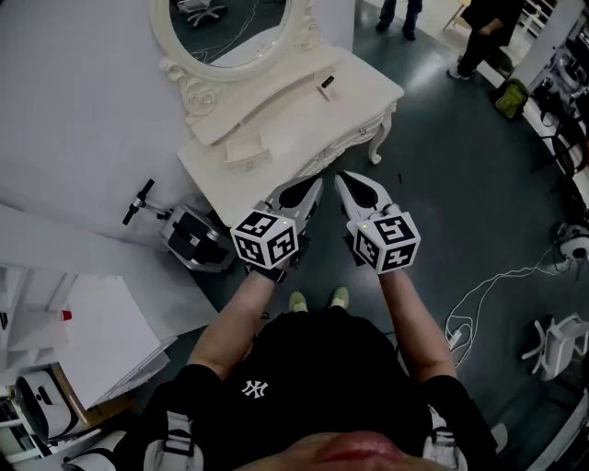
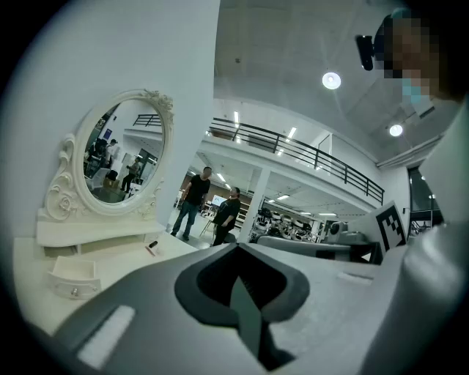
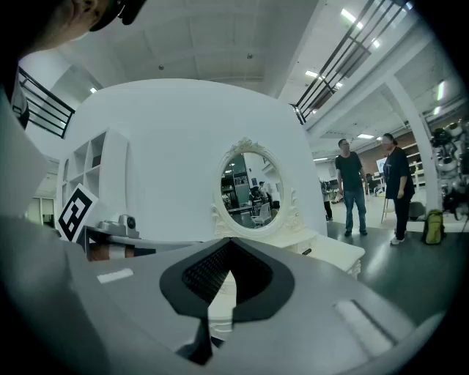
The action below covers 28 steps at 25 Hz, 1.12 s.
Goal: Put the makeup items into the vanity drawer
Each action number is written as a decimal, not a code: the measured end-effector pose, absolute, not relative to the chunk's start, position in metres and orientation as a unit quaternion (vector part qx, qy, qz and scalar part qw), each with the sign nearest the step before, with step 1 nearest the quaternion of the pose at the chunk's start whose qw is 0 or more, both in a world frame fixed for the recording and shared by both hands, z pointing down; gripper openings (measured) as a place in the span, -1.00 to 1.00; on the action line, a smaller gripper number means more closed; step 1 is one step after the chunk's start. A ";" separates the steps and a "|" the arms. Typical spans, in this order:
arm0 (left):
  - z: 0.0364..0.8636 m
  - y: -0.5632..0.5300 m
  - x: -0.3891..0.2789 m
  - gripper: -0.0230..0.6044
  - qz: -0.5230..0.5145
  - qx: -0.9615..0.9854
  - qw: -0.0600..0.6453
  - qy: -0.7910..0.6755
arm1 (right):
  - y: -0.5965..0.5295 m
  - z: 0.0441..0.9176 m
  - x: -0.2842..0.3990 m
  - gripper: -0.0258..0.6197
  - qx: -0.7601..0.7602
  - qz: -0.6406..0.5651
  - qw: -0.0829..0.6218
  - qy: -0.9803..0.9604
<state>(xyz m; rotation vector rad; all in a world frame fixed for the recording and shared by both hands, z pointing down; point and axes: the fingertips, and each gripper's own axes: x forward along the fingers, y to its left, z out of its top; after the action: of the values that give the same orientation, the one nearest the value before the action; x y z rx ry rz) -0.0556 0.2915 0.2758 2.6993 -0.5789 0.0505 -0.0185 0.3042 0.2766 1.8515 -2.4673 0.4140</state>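
The left tongs [image 1: 316, 187] and right tongs [image 1: 342, 179] hung clenched and empty. A tiny makeup item [image 1: 326, 85] on the desk [image 1: 363, 97] was too small to identify.

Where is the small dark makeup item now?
In the head view, the makeup item lies on the vanity top, toward its right end, before the oval mirror.

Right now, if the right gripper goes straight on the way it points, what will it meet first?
Most likely the front edge of the white vanity. The right gripper, jaws together and empty, aims at it with only open air between; the depth is hard to judge.
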 end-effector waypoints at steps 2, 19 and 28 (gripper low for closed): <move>0.277 0.293 -0.054 -0.93 0.019 0.960 0.190 -0.206 | 0.306 0.277 -0.017 -0.85 0.594 0.134 0.015 -0.793; 0.284 0.283 -0.046 -0.93 0.029 0.951 0.189 -0.243 | 0.313 0.283 0.019 -0.84 0.593 0.156 -0.029 -0.789; 0.293 0.281 -0.031 -0.93 0.032 0.945 0.185 -0.269 | 0.309 0.296 0.041 -0.84 0.584 0.159 -0.024 -0.796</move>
<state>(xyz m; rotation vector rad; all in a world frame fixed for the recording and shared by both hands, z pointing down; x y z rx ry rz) -0.0306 0.2810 0.2934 2.6614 -0.7588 0.0896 0.0405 0.3087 0.2961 1.8620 -2.5387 0.5087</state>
